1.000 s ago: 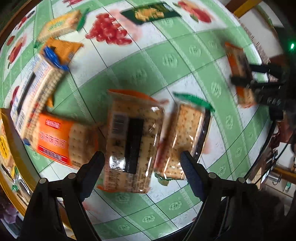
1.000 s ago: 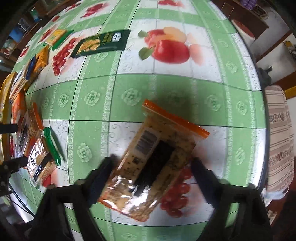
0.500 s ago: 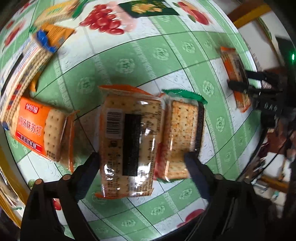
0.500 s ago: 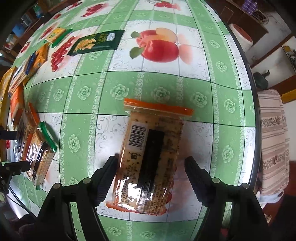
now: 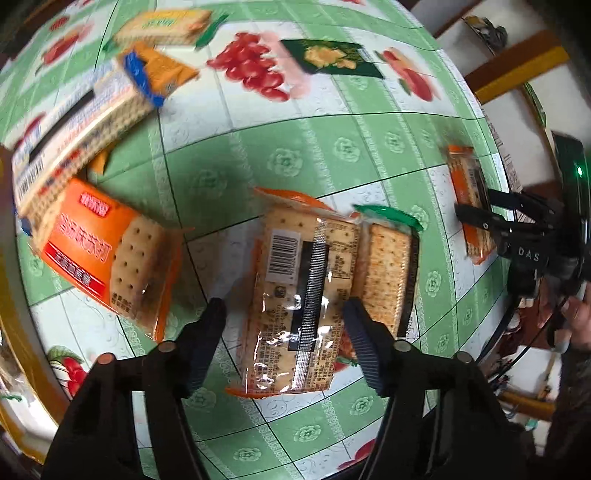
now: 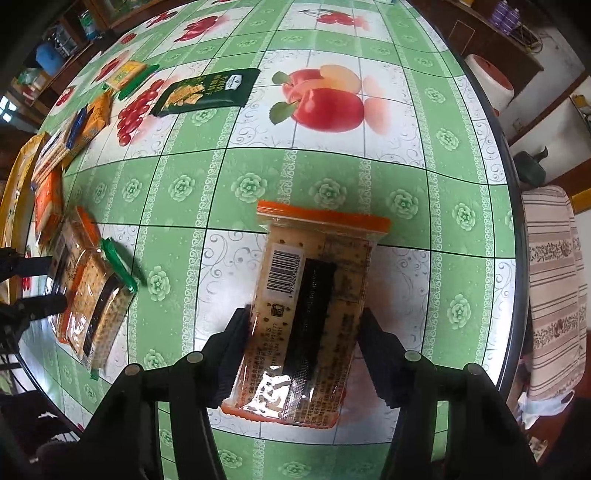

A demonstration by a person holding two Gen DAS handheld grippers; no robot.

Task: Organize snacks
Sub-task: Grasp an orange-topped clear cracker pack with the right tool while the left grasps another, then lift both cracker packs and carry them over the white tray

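Observation:
My left gripper (image 5: 286,317) is open around an orange-trimmed clear cracker pack (image 5: 299,291) that lies barcode-up on the table; the fingers do not touch it. A green-trimmed cracker pack (image 5: 389,269) lies against its right side. My right gripper (image 6: 304,334) straddles another orange-trimmed cracker pack (image 6: 310,306), its fingers at or very near the pack's sides. That pack and gripper also show at the right in the left wrist view (image 5: 469,206).
An orange cracker pack (image 5: 107,254), a long biscuit sleeve (image 5: 74,133), a blue-and-orange pack (image 5: 155,74), a yellow pack (image 5: 166,26) and a dark green pack (image 6: 205,92) lie on the green-checked tablecloth (image 6: 258,177). The table edge (image 6: 517,258) runs at the right.
My right gripper's fingers have narrowed onto the sides of its cracker pack, which is now straight between them. My left gripper has shifted over the table, still open around its pack.

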